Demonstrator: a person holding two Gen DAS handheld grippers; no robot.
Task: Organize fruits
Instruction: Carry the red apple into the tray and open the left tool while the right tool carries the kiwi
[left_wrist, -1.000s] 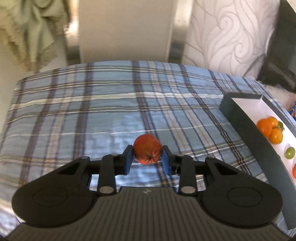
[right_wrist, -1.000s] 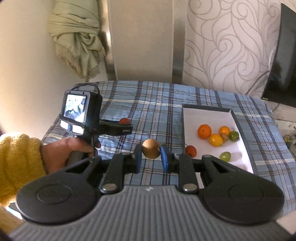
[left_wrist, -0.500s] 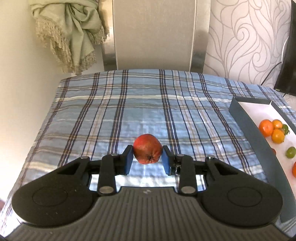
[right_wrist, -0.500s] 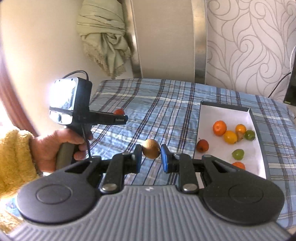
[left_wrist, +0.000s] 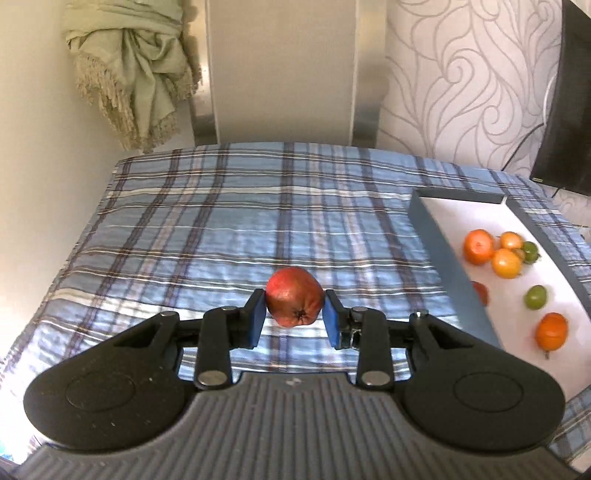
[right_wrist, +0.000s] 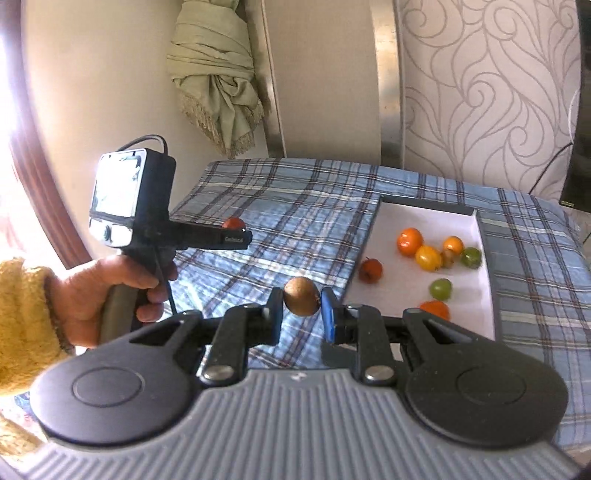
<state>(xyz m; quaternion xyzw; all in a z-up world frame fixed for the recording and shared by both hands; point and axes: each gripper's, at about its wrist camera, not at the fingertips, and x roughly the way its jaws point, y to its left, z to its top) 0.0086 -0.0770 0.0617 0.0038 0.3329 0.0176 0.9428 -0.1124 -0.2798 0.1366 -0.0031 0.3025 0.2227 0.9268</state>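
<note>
Two grippers are each holding one fruit over a bed covered by a blue checked blanket (left_wrist: 258, 221), which is filling the middle of both views. At the right of both frames a shallow tray (right_wrist: 476, 218) with a white floor is lying on the blanket, holding small orange, yellow, green and red fruits (right_wrist: 428, 257) loose near its centre. A green fringed cloth (left_wrist: 140, 74) is hanging at the upper left.

The left gripper (left_wrist: 294, 317), at centre in its own view, is clamping a red fruit (left_wrist: 294, 302) between its blue pads, clear above the blanket and left of the tray. A hand (right_wrist: 96, 295) in a yellow sleeve (right_wrist: 22, 325) is gripping its handle at the left of the right view.

The right gripper (right_wrist: 302, 314) is pinching a brown fruit (right_wrist: 301, 301) narrowly, just left of the tray's near corner.
</note>
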